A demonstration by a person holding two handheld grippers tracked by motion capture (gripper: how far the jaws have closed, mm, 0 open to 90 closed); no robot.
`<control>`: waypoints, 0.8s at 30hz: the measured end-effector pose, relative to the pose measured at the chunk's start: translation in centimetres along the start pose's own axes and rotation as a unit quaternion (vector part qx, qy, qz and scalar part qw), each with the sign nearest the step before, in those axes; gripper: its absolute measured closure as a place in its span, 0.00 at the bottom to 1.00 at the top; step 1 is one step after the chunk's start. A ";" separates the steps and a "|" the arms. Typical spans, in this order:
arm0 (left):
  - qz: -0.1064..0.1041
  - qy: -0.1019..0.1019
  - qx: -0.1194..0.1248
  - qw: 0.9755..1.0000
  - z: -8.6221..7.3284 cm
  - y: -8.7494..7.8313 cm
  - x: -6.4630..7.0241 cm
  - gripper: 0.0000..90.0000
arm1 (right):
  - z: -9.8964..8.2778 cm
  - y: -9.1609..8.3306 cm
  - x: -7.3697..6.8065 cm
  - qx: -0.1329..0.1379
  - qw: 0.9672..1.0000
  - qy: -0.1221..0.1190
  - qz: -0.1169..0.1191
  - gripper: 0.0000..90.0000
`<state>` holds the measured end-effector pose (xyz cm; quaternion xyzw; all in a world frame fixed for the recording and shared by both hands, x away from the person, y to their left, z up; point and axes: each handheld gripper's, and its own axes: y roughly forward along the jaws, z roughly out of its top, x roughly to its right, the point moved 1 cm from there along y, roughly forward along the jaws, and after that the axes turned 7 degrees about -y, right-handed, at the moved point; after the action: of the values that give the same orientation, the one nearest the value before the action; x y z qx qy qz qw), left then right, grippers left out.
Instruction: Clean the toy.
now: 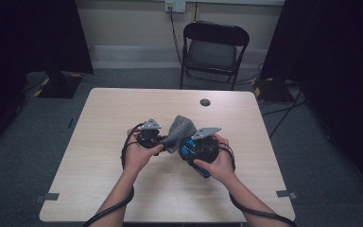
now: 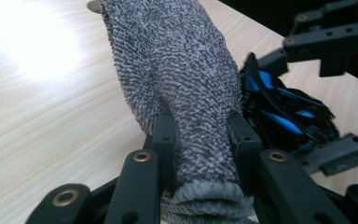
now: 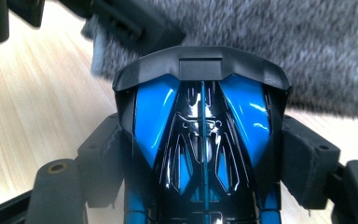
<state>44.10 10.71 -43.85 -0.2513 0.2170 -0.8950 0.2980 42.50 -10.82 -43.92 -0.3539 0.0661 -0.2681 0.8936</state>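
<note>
Left gripper [image 2: 200,140] fingers pinch grey sock [image 2: 186,84] near cuff. Right gripper [image 3: 205,154] fingers clamp blue-black toy car [image 3: 200,140], nose just beside sock. We judge: sock may slip off or snag; car could twist loose above desk [image 1: 123,109].

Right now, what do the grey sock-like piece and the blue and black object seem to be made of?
Grey sock-like piece: knitted fabric, likely terry or fleece, matte; looped, nubbly surface and ribbed cuff show it.
Blue and black object: hard moulded plastic, glossy; sharp highlights and crisp edges suggest so.
Table: pale wood-grain top, probably laminate, smooth, slightly shiny.
</note>
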 end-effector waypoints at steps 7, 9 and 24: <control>-0.009 0.003 0.001 1.000 -0.2 -0.1 0.2 0.77 | 0.1 0.5 -0.1 -0.009 1.000 -0.005 -0.005 0.28; -0.011 0.006 -0.002 1.000 -0.2 -0.2 0.2 0.77 | 0.1 0.6 -0.1 -0.012 1.000 -0.007 -0.005 0.28; -0.029 0.014 -0.008 0.999 -0.4 -0.5 0.4 0.77 | -0.3 0.0 1.3 -0.025 0.999 -0.004 -0.023 0.28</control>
<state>43.37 10.92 -43.80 -0.2476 0.2207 -0.9048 0.2671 43.54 -11.70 -44.07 -0.3782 0.0610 -0.2859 0.8783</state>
